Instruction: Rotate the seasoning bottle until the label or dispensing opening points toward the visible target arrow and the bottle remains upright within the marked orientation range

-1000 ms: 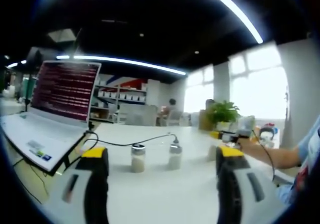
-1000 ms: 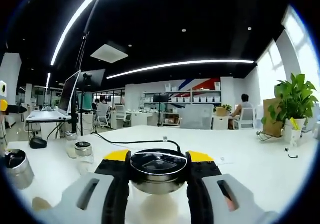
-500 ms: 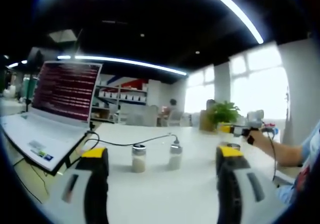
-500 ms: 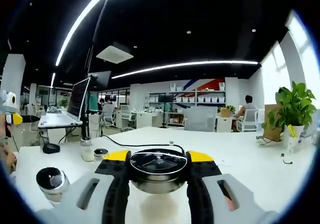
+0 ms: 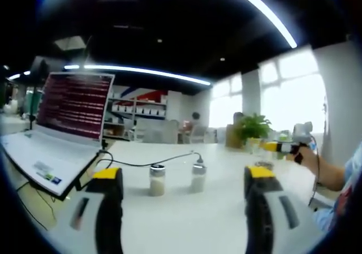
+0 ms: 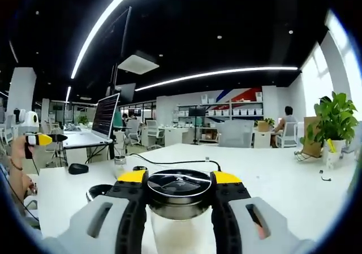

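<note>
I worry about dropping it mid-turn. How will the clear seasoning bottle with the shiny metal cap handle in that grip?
The clear seasoning bottle with the shiny metal cap looks glassy and smooth, so probably slippery and breakable. The right hand-held gripper clamps it just under the cap, which likely steadies it. It looks nearly full of pale contents, so perhaps bottom-heavy.

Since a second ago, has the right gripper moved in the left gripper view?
Yes. The right gripper has shifted rightward and up, from the table edge below the potted plant to beside the window.

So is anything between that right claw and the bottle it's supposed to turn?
Nothing is: the right gripper is already shut on the seasoning bottle, its jaws against the cap's sides.
</note>
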Demonstrator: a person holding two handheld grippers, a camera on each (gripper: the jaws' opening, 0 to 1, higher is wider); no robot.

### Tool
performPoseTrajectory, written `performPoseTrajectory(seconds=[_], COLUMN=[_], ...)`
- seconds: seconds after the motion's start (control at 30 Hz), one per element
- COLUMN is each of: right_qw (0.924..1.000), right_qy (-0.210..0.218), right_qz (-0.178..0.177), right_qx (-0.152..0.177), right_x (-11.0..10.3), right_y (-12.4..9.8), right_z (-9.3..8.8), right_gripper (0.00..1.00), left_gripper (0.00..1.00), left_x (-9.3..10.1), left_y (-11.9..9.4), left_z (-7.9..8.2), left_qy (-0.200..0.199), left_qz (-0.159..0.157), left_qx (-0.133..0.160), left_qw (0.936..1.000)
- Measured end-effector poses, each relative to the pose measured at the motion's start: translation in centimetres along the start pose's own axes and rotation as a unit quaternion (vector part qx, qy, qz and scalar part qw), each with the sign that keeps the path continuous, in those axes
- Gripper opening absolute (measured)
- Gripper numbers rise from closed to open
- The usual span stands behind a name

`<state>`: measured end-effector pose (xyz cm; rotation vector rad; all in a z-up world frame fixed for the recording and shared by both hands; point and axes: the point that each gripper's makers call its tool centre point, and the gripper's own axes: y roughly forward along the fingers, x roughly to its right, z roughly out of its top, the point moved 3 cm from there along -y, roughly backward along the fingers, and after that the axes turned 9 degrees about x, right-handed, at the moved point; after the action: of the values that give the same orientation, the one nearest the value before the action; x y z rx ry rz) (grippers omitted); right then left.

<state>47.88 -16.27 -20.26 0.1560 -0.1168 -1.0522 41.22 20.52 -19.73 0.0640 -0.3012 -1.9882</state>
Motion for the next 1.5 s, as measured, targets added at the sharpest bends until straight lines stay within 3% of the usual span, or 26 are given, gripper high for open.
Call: performPoseTrajectory(seconds=[0.2,0.6,1.2,1.5], right_qw=[1.0,0.9997,0.9989,0.9996], right_qy=[-0.005,-0.004,0.018,0.008], right_qz=[0.006,0.023,0.04,0.026], right_qx=[-0.005,-0.007,-0.016,0.01], right_x=[-1.0,-2.4,-2.7,-2.1], right_y=[-1.6,-2.4,-2.7,-3.0], right_z=[-0.5,-1.2,-4.4,-4.8], right_gripper=[0.43,0.43,0.43,0.43], left_gripper=[0.93,0.92,0.92,0.92], left_x=[0.0,0.1,0.1,0.3], left_y=[0.0,-0.1,0.0,0.1], left_z=[-0.1,-0.1,-0.3,-0.5], left_qy=[0.0,-0.001,0.0,-0.001], left_qz=[-0.001,-0.002,-0.002,-0.007], left_qx=[-0.001,-0.001,-0.006,-0.009], left_qw=[1.0,1.0,1.0,0.9999])
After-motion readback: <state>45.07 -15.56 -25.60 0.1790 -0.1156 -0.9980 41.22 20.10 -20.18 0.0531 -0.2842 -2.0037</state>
